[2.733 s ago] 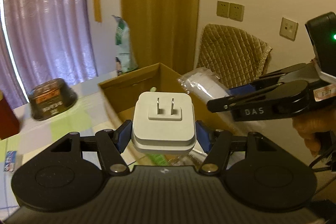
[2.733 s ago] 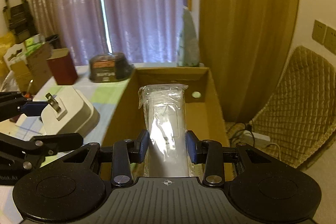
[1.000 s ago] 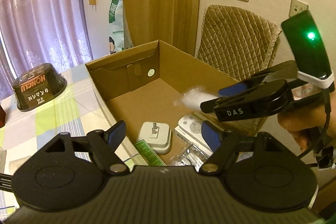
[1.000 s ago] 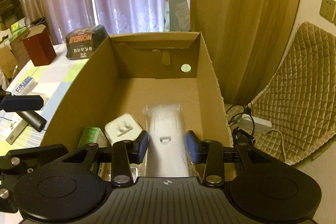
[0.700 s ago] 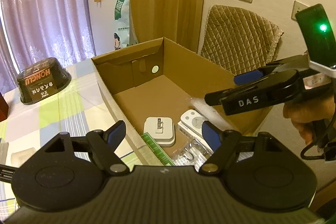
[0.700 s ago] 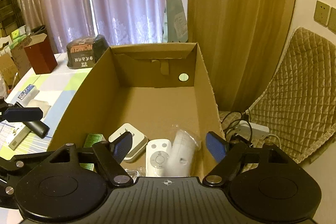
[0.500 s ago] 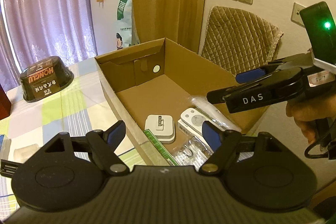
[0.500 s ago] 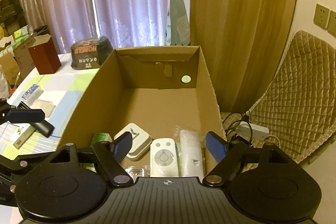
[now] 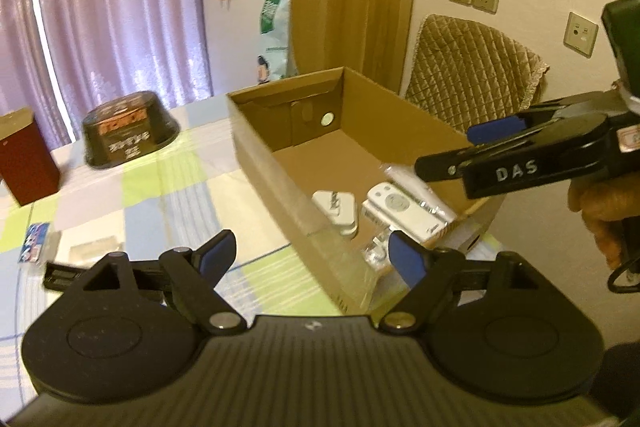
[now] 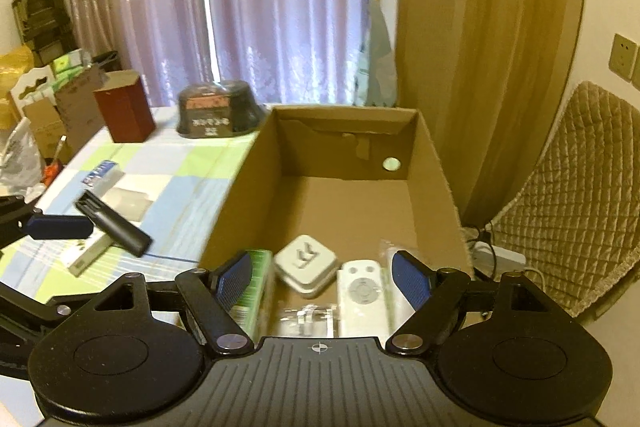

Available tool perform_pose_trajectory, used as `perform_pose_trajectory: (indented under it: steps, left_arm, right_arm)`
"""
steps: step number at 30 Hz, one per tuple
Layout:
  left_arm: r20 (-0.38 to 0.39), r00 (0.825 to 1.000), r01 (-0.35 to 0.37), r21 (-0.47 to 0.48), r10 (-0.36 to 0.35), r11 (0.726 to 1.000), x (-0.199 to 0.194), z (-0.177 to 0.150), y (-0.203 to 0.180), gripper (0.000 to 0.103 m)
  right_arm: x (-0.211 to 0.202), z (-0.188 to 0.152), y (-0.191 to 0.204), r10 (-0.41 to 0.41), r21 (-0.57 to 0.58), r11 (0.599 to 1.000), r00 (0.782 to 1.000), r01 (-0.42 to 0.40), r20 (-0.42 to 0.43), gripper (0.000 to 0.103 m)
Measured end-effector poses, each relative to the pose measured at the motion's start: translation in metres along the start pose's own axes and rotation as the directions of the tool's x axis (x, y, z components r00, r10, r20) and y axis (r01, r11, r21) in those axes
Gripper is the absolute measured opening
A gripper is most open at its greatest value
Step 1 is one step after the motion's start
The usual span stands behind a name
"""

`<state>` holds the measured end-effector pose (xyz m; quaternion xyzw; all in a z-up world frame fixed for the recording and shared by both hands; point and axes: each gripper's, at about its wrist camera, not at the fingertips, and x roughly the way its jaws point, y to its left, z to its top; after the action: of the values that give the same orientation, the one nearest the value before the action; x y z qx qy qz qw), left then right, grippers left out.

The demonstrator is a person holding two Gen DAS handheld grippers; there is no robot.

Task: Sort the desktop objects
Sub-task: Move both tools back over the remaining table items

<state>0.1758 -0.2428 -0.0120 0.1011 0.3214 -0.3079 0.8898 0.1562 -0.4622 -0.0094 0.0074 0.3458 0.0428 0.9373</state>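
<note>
Where checked tablecloth [image 9: 168,195] ends — cardboard box [image 10: 434,163], purple curtains [image 10: 256,7], perhaps daylight behind.

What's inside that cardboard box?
In the brown cardboard box: a white plug adapter, white remote control, green packet, plastic-wrapped white item. The claw hides the nearest part.

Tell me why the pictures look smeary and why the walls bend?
Left wrist view: motion blur smears the black bowl and the charger in the box; the fisheye bends the curtain. Right wrist view: the same blur on the bowl and charger, bright window glare behind, dark rounded corners from the lens.
</note>
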Motion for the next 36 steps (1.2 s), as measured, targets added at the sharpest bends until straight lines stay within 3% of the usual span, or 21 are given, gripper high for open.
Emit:
perform_pose_trajectory:
  steps: [10,21,36]
  left_arm:
    - [-0.033,0.996,-0.085,-0.050,0.084,0.995,-0.051,-0.040,0.032,0.083]
    - [-0.065,0.984,-0.174,-0.117,0.167,0.978,-0.098,-0.084,0.070,0.086]
    - [-0.110,0.967,-0.246,-0.192,0.228,0.950,-0.117,-0.120,0.107,0.087]
  right_arm:
    - [-0.030,-0.012,0.062,0.102,-0.022,0.995,0.994,-0.102,0.041,0.080]
    - [-0.037,-0.027,0.125,0.186,-0.080,0.980,0.982,-0.185,0.017,0.080]
    - [-0.032,-0.043,0.157,0.211,-0.119,0.970,0.977,-0.213,-0.035,0.080]
